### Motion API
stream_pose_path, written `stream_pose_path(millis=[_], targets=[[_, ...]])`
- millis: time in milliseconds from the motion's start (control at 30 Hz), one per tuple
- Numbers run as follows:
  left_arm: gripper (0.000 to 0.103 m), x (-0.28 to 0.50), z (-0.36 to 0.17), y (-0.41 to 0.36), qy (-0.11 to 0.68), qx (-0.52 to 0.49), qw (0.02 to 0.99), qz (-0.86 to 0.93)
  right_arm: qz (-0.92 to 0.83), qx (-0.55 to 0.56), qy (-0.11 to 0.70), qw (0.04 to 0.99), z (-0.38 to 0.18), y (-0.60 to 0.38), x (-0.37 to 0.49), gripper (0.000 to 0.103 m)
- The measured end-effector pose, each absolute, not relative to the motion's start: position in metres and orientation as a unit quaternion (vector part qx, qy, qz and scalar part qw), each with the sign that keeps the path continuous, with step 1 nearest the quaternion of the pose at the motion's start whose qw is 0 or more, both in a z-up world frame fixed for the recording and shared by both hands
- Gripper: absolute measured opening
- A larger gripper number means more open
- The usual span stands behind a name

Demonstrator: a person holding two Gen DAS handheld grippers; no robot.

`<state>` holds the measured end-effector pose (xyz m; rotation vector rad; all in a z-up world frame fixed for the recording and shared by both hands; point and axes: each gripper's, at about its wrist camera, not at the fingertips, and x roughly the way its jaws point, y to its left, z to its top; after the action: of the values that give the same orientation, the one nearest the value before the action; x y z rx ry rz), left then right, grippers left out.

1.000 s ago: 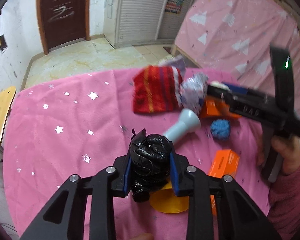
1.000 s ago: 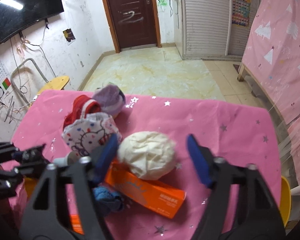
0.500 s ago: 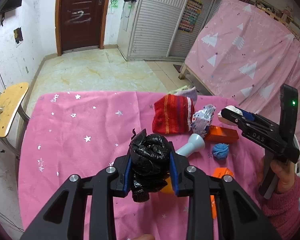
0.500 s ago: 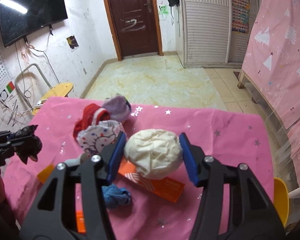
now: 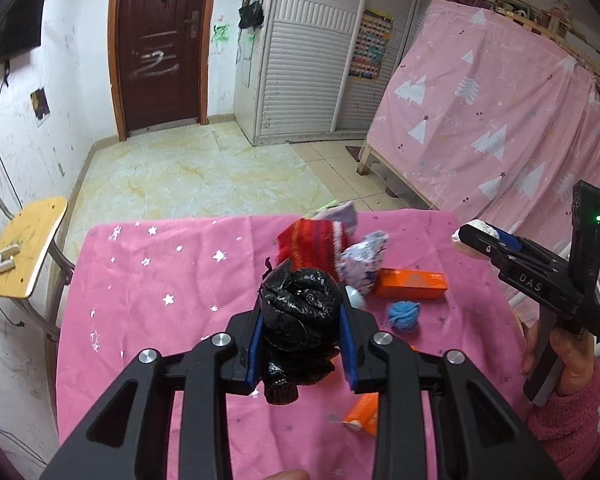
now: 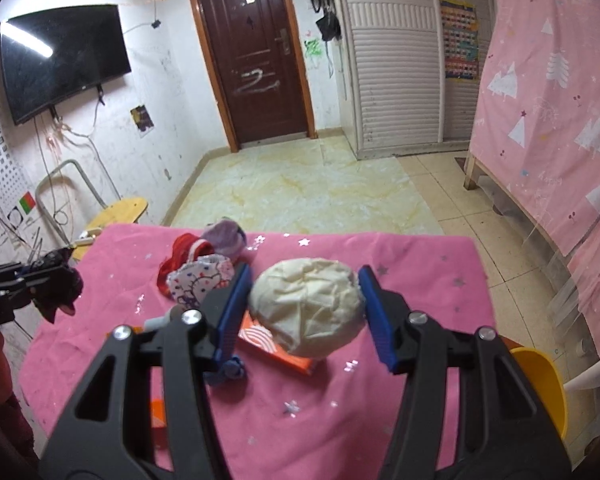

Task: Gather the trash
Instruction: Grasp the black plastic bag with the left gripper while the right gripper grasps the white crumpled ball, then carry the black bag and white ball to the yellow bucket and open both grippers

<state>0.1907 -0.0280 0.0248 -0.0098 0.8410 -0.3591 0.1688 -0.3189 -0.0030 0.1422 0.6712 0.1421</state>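
While both grippers hang above the pink table, each has its blue-padded fingers pressed against a piece of trash. The left gripper pinches a crumpled black bag at a middling gap, pads flat against the bag's sides; the bag bulges above the fingers and a twisted tail hangs below them. The right gripper clamps a pale paper wad, fingers spread fairly wide around it, and the wad sits clear of the table surface.

In the left view the right gripper shows side-on beyond the table's right edge, only a sliver of the wad peeking past its fingertip. In the right view the left gripper is cut off by the frame's left edge, the bag a dark lump at its tip.

On the table behind the bag lie a red striped cloth, a purple cloth at the table's far edge, and a printed white cloth. Just right of the bag sit an orange box and a blue yarn ball. A pale grey object behind the left finger is mostly hidden, so I cannot tell what it is. A second orange box is half covered by the left gripper's frame.

The table's left half is bare starred cloth. Off its left edge stands a wooden chair; beyond its far edge is open tiled floor. A yellow bin shows at the table's right edge in the right view, partly cut by the gripper.
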Motion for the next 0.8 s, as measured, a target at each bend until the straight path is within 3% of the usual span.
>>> stream_pose_path(millis=[800], targets=[[0.023,0.157,0.056,-0.197,0.378,0.047,0.889,-0.254,-0.042,0.156,0.286,0.944,-0.017,-0.476,0.083,0.053]])
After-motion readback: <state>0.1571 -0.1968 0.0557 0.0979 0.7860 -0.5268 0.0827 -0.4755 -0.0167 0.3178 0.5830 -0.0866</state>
